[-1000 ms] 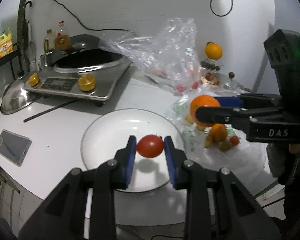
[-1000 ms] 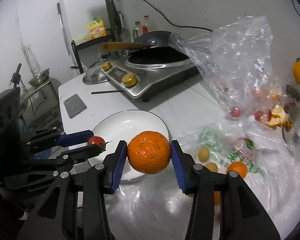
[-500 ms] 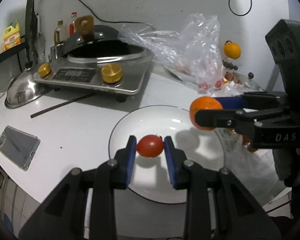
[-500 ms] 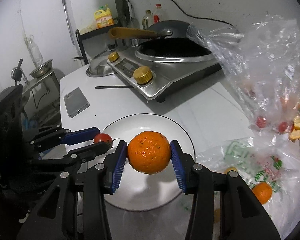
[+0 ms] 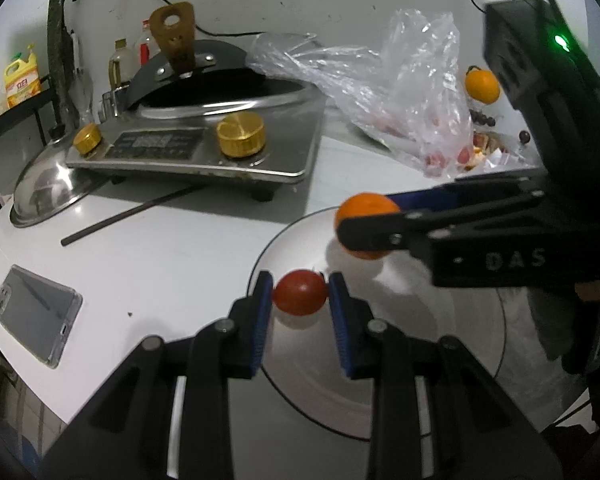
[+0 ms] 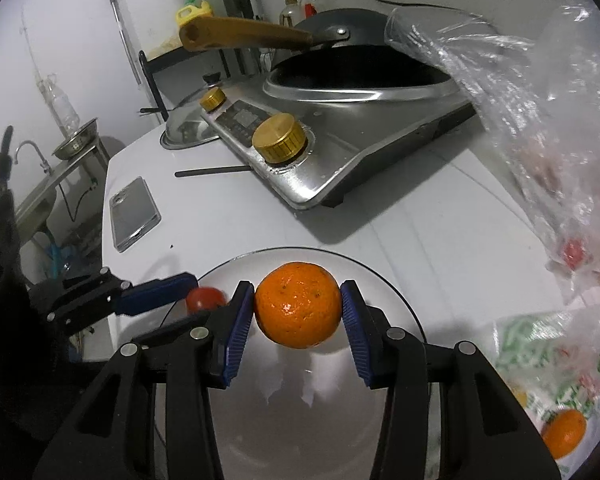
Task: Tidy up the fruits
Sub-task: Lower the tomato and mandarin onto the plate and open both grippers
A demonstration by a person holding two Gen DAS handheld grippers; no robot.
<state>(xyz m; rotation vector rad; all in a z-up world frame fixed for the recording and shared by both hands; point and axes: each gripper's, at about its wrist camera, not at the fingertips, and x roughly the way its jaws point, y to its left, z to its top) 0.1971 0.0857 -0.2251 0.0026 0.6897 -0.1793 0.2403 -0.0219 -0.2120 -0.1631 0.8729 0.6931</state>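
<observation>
My left gripper [image 5: 300, 294] is shut on a small red tomato [image 5: 300, 292], held just above the left rim of the white plate [image 5: 452, 344]. My right gripper [image 6: 298, 310] is shut on an orange [image 6: 297, 304], hanging over the same plate [image 6: 396, 300]. In the left wrist view the right gripper reaches in from the right with the orange [image 5: 364, 210] over the plate's far edge. In the right wrist view the left gripper [image 6: 204, 298] comes in from the left with the tomato [image 6: 205, 298] at the plate's left rim.
A steel induction cooker [image 5: 196, 152] with a black wok stands behind the plate. A phone [image 5: 34, 314] and a dark stick [image 5: 128, 214] lie to the left. Clear plastic bags [image 5: 400, 92] with small fruits lie right; another orange [image 6: 564, 432] rests on a bag.
Both grippers have moved left and down with their fruit, from beside the bags to over the plate. The plate now sits right under them and looks larger.
</observation>
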